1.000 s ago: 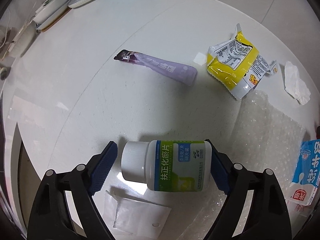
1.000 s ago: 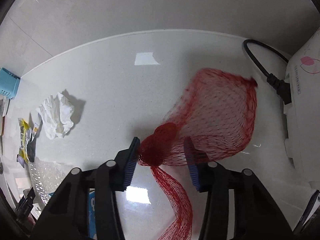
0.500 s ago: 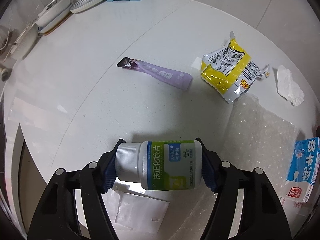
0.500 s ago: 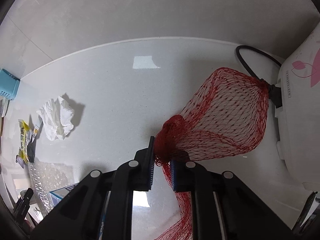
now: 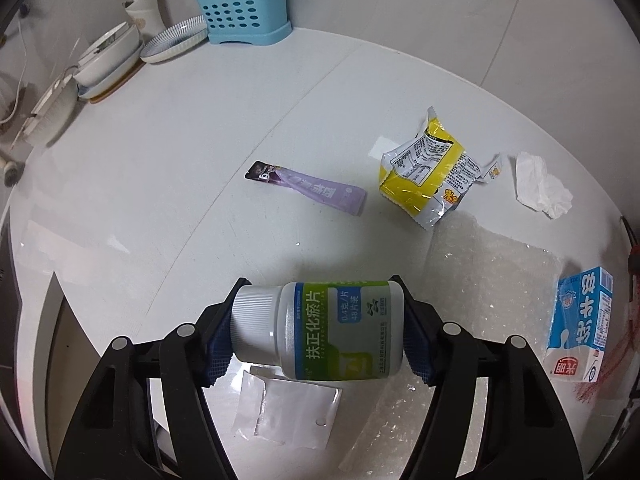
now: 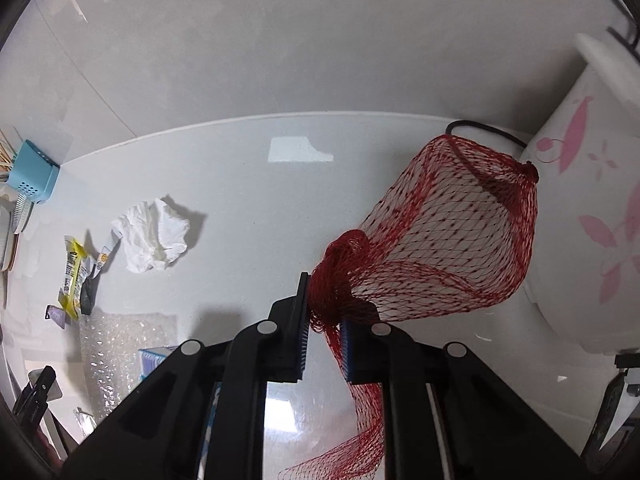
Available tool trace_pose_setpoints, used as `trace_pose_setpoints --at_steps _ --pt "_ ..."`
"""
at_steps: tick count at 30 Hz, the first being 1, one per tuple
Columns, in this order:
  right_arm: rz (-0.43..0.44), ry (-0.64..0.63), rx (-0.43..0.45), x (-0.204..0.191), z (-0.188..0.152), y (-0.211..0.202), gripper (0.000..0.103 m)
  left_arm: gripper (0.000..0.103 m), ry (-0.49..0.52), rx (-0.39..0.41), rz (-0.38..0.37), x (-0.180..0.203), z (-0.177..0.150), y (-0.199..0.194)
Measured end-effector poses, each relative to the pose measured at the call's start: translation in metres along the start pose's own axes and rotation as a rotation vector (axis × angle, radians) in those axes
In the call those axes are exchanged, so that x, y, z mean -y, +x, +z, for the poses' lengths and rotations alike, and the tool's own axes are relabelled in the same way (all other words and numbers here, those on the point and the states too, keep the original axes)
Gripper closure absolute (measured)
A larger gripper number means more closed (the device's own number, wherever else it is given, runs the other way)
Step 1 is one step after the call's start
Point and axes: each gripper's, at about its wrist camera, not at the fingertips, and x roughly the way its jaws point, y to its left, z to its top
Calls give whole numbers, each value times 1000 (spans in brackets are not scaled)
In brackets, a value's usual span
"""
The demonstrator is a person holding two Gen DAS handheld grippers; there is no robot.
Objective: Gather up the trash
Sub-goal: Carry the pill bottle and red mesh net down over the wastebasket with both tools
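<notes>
My left gripper is shut on a white pill bottle with a green label, held sideways above the white counter. My right gripper is shut on a red mesh net bag, lifted off the counter. On the counter lie a purple sachet, a yellow snack wrapper, a crumpled tissue, also in the right wrist view, a sheet of bubble wrap, a blue milk carton and a small clear plastic bag.
A blue utensil holder and stacked plates and bowls stand at the back left. A white appliance with pink flowers and its black cord stand at the right. The counter edge runs at the left.
Both grippers closed, the left on the pill bottle and the right on the red net bag. Both have lifted their loads off the counter.
</notes>
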Motion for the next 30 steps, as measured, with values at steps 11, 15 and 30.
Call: trace_pose_setpoints --at_steps 11,15,30 --pt "-46 44 115 -7 -39 -78 91 36 89 50 -75 -16 -6 -36" --pt "-68 71 167 -15 -64 -105 91 36 125 72 -109 -29 -13 -54" --pt "-105 111 329 -66 -180 -219 91 36 277 183 -245 -76 -48 -129"
